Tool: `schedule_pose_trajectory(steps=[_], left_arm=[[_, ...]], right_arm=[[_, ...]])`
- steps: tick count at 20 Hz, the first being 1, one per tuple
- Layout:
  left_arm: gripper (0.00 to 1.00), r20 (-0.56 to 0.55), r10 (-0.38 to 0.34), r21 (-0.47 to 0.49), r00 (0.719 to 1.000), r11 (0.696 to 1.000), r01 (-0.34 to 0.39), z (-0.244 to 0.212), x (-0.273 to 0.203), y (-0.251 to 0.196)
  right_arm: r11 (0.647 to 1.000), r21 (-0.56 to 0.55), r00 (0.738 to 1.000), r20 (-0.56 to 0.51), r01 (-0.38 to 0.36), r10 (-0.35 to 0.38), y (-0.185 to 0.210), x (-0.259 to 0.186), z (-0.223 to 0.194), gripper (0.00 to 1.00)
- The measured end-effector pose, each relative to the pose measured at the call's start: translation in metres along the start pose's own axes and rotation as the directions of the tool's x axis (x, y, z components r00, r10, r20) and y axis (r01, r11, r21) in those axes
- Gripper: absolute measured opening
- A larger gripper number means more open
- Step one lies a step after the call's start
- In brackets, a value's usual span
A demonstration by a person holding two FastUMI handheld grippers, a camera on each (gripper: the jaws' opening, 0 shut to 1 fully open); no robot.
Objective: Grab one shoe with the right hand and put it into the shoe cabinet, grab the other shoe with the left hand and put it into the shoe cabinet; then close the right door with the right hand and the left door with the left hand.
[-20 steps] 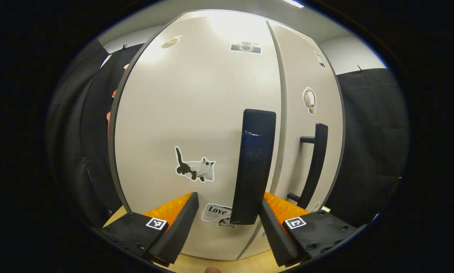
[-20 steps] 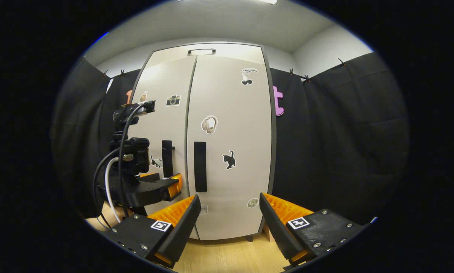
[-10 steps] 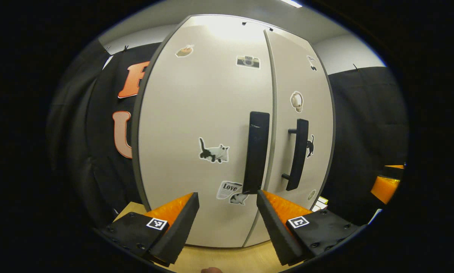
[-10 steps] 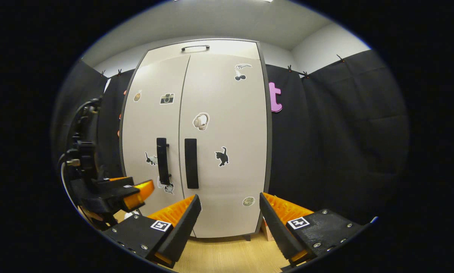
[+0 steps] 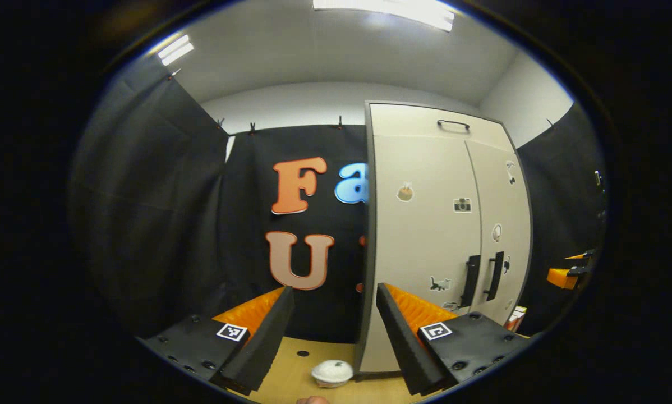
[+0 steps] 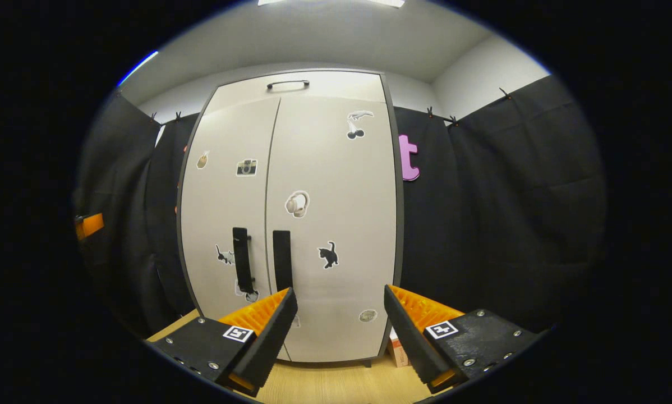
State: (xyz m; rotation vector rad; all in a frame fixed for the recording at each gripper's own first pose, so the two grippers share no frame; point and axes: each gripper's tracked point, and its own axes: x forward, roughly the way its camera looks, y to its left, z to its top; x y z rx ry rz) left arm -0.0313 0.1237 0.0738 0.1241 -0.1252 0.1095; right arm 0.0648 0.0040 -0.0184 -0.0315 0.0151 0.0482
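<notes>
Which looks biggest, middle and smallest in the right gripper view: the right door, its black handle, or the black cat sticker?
1. right door, by far the largest.
2. black handle, a tall narrow bar on that door.
3. black cat sticker, the smallest, clearly shorter than the handle.
All three sit on the same flat door, so nearness hardly skews this.

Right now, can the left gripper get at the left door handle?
Probably not without moving in. The left gripper is open, pulled back and aimed left of the cabinet. The left door handle sits off to its right, well away. Nothing blocks the way; both doors look closed.
</notes>
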Motion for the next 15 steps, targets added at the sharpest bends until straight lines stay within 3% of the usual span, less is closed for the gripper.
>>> schedule_pose_trajectory(steps=[2,3,5,12,15], left_arm=[[0.96,0.010,0.060,0.005,0.998,0.998,-0.060,0.001,-0.006,0.020],[0.93,0.000,0.073,-0.007,0.997,0.997,-0.073,-0.001,-0.008,0.024],[0.96,-0.020,0.083,-0.022,0.996,0.996,-0.084,-0.007,-0.010,0.025],[0.96,-0.049,-0.010,-0.110,0.999,0.994,0.004,-0.029,0.004,0.020],[0.96,-0.069,-0.040,-0.185,0.997,0.982,0.026,-0.032,0.004,0.026]], right_arm=[[1.000,0.003,0.999,0.043,0.014,-0.014,-0.003,-0.003,0.012,0.95],[1.000,0.001,0.998,0.053,0.025,-0.025,-0.004,-0.004,0.015,0.95],[0.999,-0.002,0.997,0.061,0.044,-0.044,-0.006,-0.008,0.018,0.95],[0.989,-0.032,0.989,0.033,0.146,-0.145,-0.016,-0.033,0.005,0.95],[0.987,-0.053,0.988,0.016,0.155,-0.154,-0.010,-0.037,0.002,0.95]])
